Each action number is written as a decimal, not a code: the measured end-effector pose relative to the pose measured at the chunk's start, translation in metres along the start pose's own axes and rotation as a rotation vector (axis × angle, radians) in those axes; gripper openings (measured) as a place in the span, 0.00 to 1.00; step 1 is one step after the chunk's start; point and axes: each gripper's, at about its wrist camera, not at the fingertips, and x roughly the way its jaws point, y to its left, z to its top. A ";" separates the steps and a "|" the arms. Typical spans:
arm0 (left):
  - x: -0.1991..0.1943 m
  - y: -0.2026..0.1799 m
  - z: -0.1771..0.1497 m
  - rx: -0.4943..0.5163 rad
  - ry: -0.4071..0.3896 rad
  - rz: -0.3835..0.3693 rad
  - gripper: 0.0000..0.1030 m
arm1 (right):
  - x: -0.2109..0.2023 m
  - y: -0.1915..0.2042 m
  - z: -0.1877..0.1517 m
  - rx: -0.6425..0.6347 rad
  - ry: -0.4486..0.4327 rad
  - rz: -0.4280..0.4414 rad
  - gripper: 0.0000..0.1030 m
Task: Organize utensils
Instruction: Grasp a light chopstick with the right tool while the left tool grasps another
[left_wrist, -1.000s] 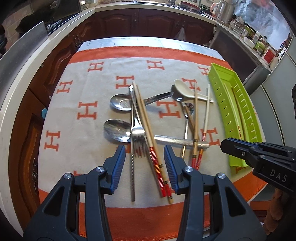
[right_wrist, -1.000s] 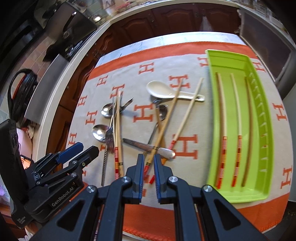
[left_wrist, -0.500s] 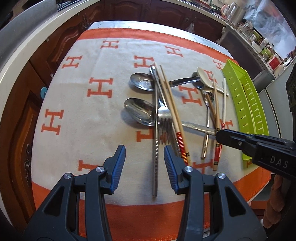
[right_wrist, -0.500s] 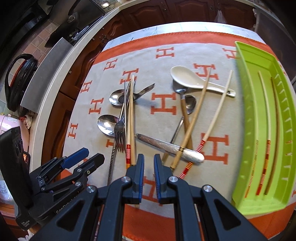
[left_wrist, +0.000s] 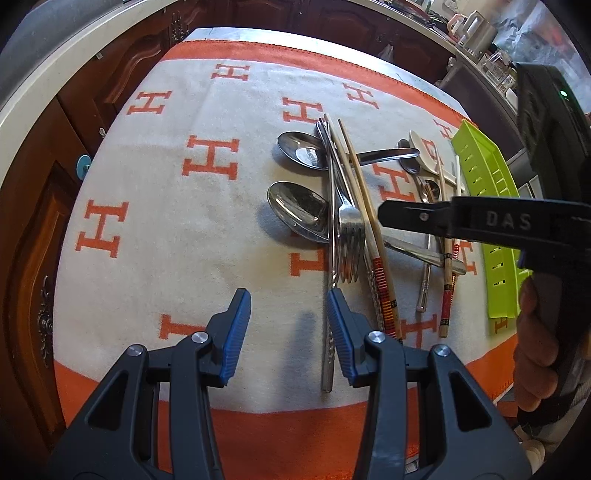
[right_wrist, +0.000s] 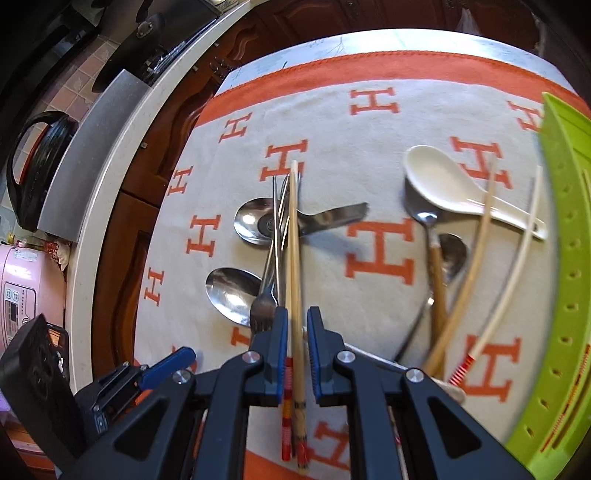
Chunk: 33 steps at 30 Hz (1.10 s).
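Kitchen table, orange-H cloth (left_wrist: 155, 192), utensil pile mid-cloth.
Vs 1 s ago: both grippers lower and closer. Right gripper (right_wrist: 297, 332) now straddles chopstick pair (right_wrist: 293, 258) lying beside fork (left_wrist: 349, 236); narrow gap, pads not visibly pressing. Left gripper (left_wrist: 288, 325) half-spread, empty, over bare cloth beside the fork. Green tray (right_wrist: 565, 258) at right, holds red-banded chopsticks (right_wrist: 565, 410); count unclear.
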 end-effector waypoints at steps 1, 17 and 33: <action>0.001 0.000 0.000 0.000 0.001 -0.002 0.39 | 0.004 0.001 0.001 -0.002 0.011 0.004 0.10; 0.000 -0.005 0.002 0.014 -0.002 -0.037 0.39 | 0.000 -0.007 -0.005 -0.006 0.002 0.045 0.06; 0.012 -0.038 0.052 0.024 0.025 -0.105 0.29 | -0.047 -0.032 -0.020 0.037 -0.073 0.091 0.06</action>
